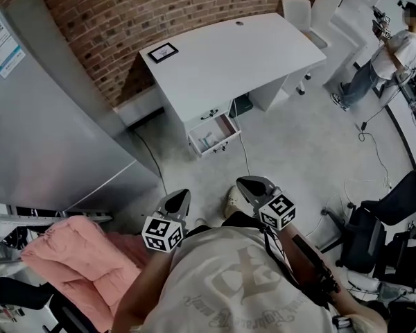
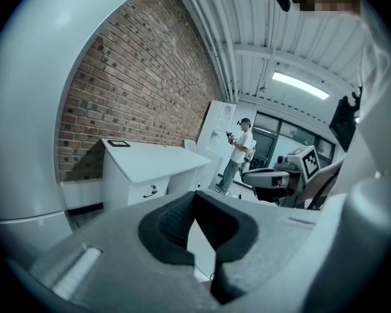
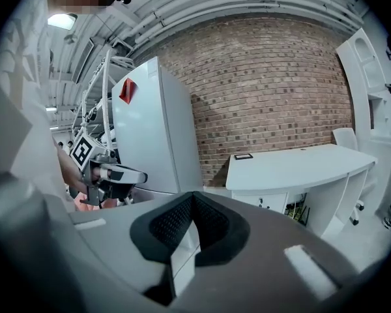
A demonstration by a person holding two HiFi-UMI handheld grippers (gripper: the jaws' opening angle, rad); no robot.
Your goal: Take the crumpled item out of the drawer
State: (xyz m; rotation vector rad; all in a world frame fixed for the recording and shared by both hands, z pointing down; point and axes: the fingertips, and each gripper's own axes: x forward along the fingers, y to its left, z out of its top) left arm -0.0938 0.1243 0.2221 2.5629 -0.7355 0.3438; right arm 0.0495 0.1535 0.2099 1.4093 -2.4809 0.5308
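A white desk [image 1: 229, 57] stands against the brick wall across the floor. Its lower drawer [image 1: 215, 133] is pulled open, and something pale lies inside, too small to make out. My two grippers are held close to my chest, far from the desk. The left gripper [image 1: 178, 200] [image 2: 195, 195] is shut with its tips touching and nothing between them. The right gripper [image 1: 254, 185] [image 3: 193, 196] is likewise shut and empty. The desk [image 3: 293, 165] is visible over the right gripper's jaws. In the left gripper view the desk [image 2: 153, 162] stands at the left.
A tall grey cabinet [image 1: 48, 130] fills the left side. A pink padded cloth [image 1: 76, 255] lies by my left. A black chair [image 1: 378, 227] and cables [image 1: 381, 158] are on the right. A person [image 1: 392, 50] stands far right, and a white chair [image 1: 298, 12] behind the desk.
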